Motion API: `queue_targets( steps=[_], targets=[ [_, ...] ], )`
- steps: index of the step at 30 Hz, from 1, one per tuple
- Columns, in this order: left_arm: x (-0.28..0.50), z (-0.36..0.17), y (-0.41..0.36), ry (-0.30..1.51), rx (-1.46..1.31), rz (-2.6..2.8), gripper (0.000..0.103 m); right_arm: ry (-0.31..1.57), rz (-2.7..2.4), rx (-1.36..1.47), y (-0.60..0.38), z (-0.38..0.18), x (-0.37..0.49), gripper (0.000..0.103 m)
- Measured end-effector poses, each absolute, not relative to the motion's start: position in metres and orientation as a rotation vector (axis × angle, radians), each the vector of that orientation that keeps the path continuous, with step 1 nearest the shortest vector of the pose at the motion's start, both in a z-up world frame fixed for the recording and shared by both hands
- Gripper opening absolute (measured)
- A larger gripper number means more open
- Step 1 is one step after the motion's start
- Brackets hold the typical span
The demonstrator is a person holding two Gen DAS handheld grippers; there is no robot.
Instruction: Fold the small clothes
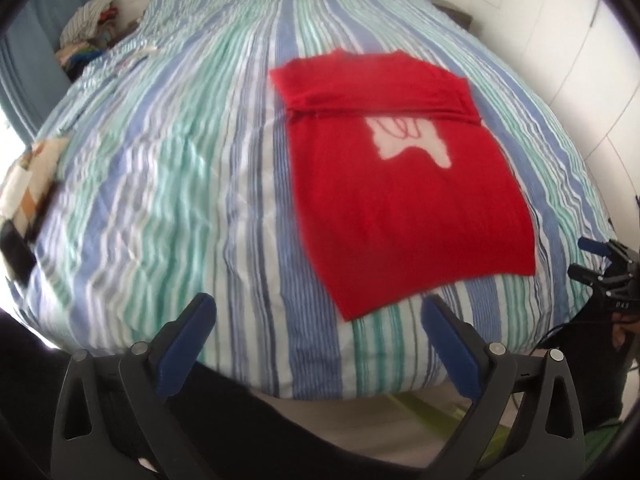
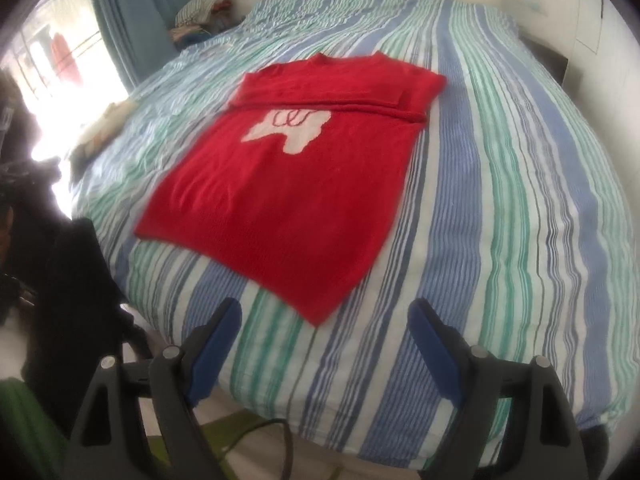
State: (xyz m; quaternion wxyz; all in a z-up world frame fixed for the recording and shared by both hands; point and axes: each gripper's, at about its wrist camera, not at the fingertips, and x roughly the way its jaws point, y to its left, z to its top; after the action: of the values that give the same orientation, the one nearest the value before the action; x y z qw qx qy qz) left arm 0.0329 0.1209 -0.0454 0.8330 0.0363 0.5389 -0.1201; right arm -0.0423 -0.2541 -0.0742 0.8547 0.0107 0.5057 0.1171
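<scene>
Your left hand-held gripper (image 1: 320,312) sits nearest the lens, its two dark plastic arms tipped with blue pads (image 1: 188,344) spread wide, with nothing between them but striped bedding. Your right hand-held gripper (image 2: 324,320) looks the same in its own view: blue-padded fingers (image 2: 434,350) well apart and empty, held above the near edge of the bed (image 2: 520,200). From the left wrist view you can also catch that right gripper at the far right edge, where a small label reads what looks like "045", though it is too small to be sure of. The red sweater (image 1: 400,200) lies flat on the bed, its near corner just beyond the fingertips and not touched by either gripper. It is a knit with a fine ribbed texture, roughly rectangular now, with the sleeves folded across the chest as a band below the neckline. A white patch (image 1: 412,140) with an irregular outline sits under that band, crossed by a looping red line like handwriting; you cannot read it as letters. The duvet cover is crinkled cotton-like cloth in blue, green and white stripes running lengthwise. A heap of clothes (image 1: 90,28) rests beside the bed's far left corner, next to a blue curtain (image 2: 120,20).
</scene>
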Motion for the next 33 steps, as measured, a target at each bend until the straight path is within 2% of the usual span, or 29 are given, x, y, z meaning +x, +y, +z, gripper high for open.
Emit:
queue_targets(
  steps=[3,6,13,15,17,18,24,29,33],
  targets=[
    [0.041,-0.093,0.116,1.225,-0.070,-0.254,0.098,1.084,0.216,0.159,-0.265,-0.093,-0.042,0.085],
    [0.046,-0.116,0.107,1.226,-0.099,-0.221,0.089,1.067,0.221,0.363,-0.274,-0.107,-0.047,0.085],
    [0.062,-0.146,0.107,1.265,-0.178,-0.211,0.086,1.074,0.192,0.454,-0.278,-0.122,-0.042,0.080],
    [0.061,-0.150,0.108,1.261,-0.187,-0.201,0.085,1.070,0.183,0.442,-0.278,-0.124,-0.038,0.078],
    [0.059,-0.148,0.106,1.248,-0.195,-0.205,0.083,1.093,0.187,0.458,-0.277,-0.130,-0.033,0.067],
    [0.057,-0.147,0.106,1.244,-0.202,-0.214,0.082,1.103,0.200,0.476,-0.276,-0.133,-0.032,0.065],
    [0.049,-0.142,0.110,1.245,-0.229,-0.253,0.066,1.122,0.213,0.475,-0.264,-0.145,-0.027,0.064],
    [0.042,-0.141,0.116,1.275,-0.254,-0.282,0.038,1.112,0.207,0.512,-0.268,-0.148,-0.025,0.064],
    [0.040,-0.140,0.114,1.276,-0.256,-0.298,0.038,1.114,0.206,0.520,-0.272,-0.147,-0.025,0.064]
  ],
)
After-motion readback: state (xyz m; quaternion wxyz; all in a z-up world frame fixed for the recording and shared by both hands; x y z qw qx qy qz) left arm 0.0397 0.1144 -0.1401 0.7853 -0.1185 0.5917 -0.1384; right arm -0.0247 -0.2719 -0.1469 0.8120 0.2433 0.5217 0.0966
